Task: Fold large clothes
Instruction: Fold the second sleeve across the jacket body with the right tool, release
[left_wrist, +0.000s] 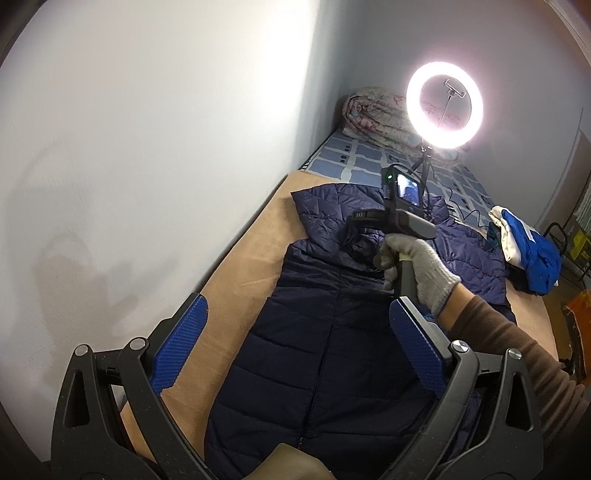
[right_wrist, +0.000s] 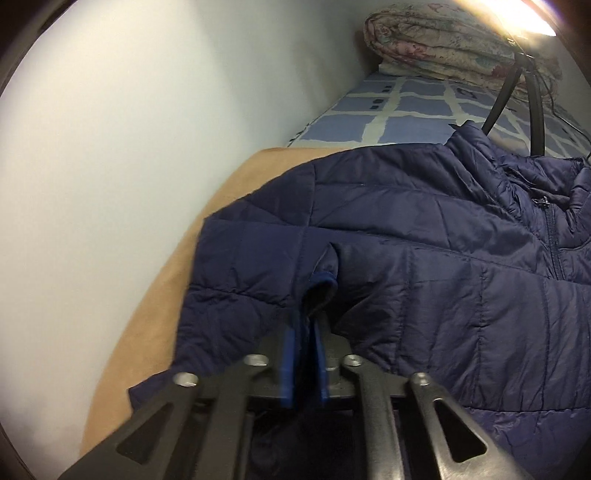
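A navy quilted puffer jacket (left_wrist: 325, 350) lies spread zip-up on a tan blanket (left_wrist: 236, 266) on the bed. My left gripper (left_wrist: 297, 302) hovers over its lower body, jaws wide open with nothing between them. A gloved hand (left_wrist: 417, 266) holds the right gripper's body (left_wrist: 399, 218) over the jacket's chest. In the right wrist view the jacket (right_wrist: 424, 277) has one sleeve folded across its front. The sleeve's cuff (right_wrist: 323, 284) rests on the chest. My right gripper (right_wrist: 306, 321) stands narrowly open, with the cuff's edge loose between its blue pads (right_wrist: 290, 347).
A white wall (left_wrist: 147, 147) runs along the bed's left side. At the head are a lit ring light (left_wrist: 443, 105) on a tripod (right_wrist: 535, 122), a rolled floral quilt (left_wrist: 373, 114) and a blue checked sheet (left_wrist: 354, 162). Blue and white clothes (left_wrist: 524, 251) are piled at the right edge.
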